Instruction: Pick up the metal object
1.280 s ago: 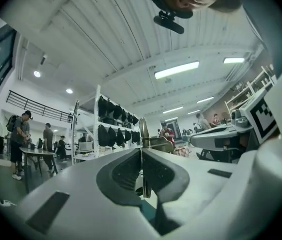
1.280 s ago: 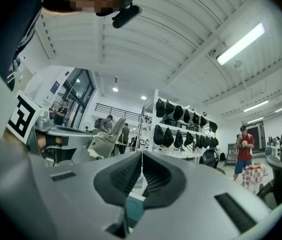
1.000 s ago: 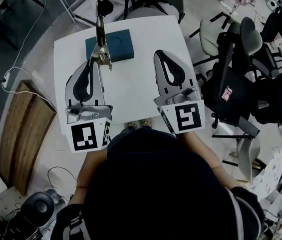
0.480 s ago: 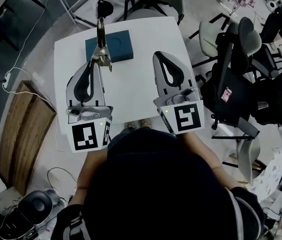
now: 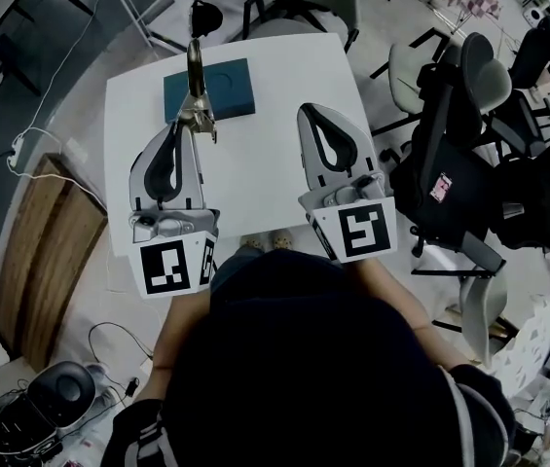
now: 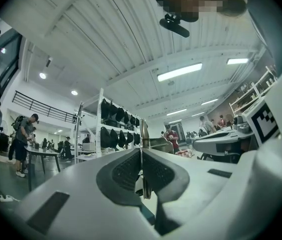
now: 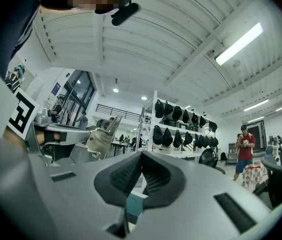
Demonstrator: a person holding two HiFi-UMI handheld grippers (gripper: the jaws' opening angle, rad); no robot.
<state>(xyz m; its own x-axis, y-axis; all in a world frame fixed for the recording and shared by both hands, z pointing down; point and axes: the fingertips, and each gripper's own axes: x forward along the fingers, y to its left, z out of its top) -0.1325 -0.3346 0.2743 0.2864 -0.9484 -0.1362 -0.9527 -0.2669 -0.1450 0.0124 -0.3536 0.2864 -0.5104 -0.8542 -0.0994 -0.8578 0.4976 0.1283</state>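
The metal object (image 5: 196, 78) is a slim shiny piece with a wider base. It sticks out forward from my left gripper (image 5: 190, 125), which is shut on its base and holds it above the white table (image 5: 265, 173). In the left gripper view the metal object (image 6: 144, 139) stands as a thin strip pinched between the dark pads. My right gripper (image 5: 311, 110) hovers beside it over the table's right half, shut with nothing between its pads. The right gripper view shows its jaws (image 7: 141, 155) closed together, with the held metal object (image 7: 100, 136) off to the left.
A teal square pad (image 5: 234, 88) lies on the table's far side, under the metal object's tip. Dark office chairs (image 5: 469, 154) crowd the right, another chair (image 5: 299, 3) stands beyond the table. A wooden panel (image 5: 46, 261) and cables lie on the floor at left.
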